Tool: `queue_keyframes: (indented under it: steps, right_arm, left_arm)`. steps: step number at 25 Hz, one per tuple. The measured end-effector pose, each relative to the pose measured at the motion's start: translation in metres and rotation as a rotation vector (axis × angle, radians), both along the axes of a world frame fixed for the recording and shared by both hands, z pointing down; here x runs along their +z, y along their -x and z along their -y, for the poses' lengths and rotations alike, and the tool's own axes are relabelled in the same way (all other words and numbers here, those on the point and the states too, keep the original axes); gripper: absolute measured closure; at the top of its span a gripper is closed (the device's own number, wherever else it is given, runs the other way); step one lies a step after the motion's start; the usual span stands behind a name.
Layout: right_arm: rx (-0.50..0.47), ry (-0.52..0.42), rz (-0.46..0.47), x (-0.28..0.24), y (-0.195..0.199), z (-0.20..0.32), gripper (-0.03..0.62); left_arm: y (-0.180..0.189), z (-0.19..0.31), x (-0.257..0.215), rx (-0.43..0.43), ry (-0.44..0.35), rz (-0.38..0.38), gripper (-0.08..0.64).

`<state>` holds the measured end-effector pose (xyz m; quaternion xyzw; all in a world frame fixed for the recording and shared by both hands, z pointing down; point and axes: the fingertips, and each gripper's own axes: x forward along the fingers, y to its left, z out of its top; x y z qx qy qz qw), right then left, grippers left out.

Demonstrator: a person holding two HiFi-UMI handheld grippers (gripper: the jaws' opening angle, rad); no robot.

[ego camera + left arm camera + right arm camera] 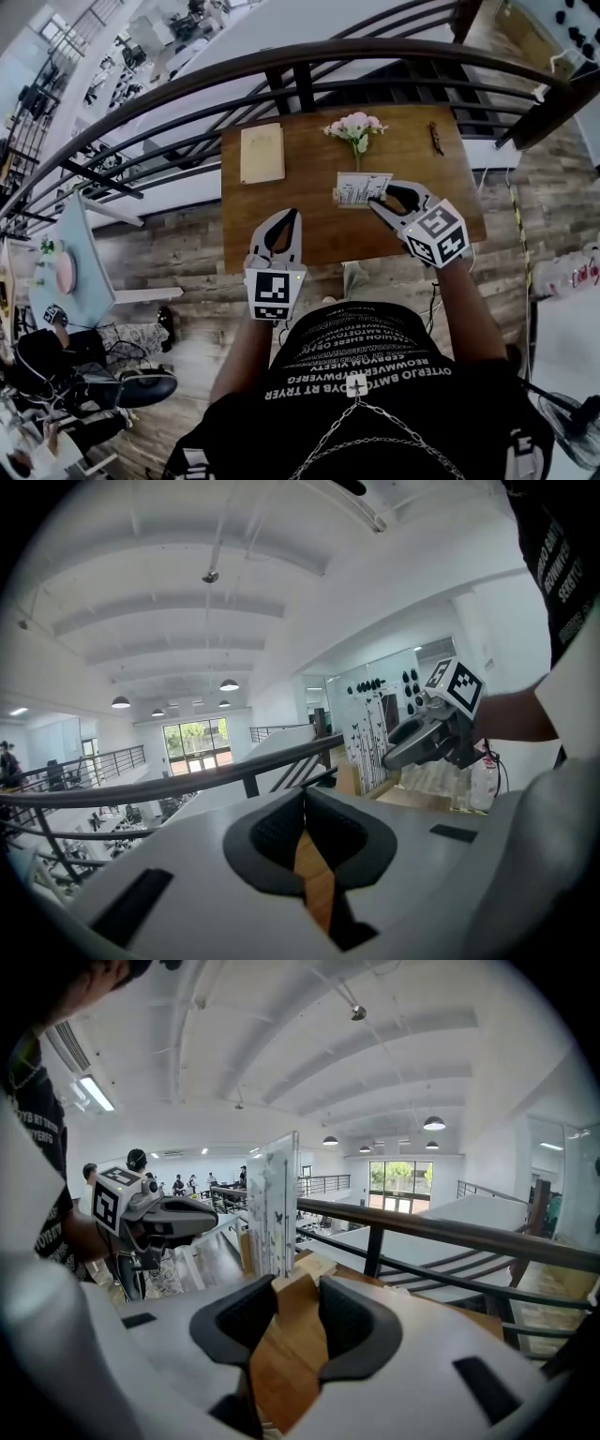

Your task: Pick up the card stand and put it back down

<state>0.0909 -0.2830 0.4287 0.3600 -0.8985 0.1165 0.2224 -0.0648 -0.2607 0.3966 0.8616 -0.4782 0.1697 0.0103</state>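
The right tool (377,201) grasps the card stand (356,186) at frame centre, while the left tool (290,216) is clenched empty over the surface (309,169).

1. We see a bright room. Daylight comes in through the big windows (398,1177) at the far end, and they look washed out.
2. Round ceiling lamps (433,1124) and a long strip light (94,1093) are on too.
3. The table (309,225) is lit evenly from edge to edge, and the shadows on it are soft.
4. The railing (300,56) looks bent in the head view, because that picture curves at its edges.
5. Both gripper views have black corners.
6. Close to the camera the right gripper (298,1290) looks soft, but the card stand (274,1206) looks sharp.
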Motion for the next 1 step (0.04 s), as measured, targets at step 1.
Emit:
queue_keyframes:
  steps: [1]
  right_arm:
    - [-0.001, 0.000, 0.001, 0.0006, -0.0007, 0.0009, 0.433]
  left_arm:
    - [-0.0013, 0.0013, 0.0012, 0.000, 0.002, 0.001, 0.533]
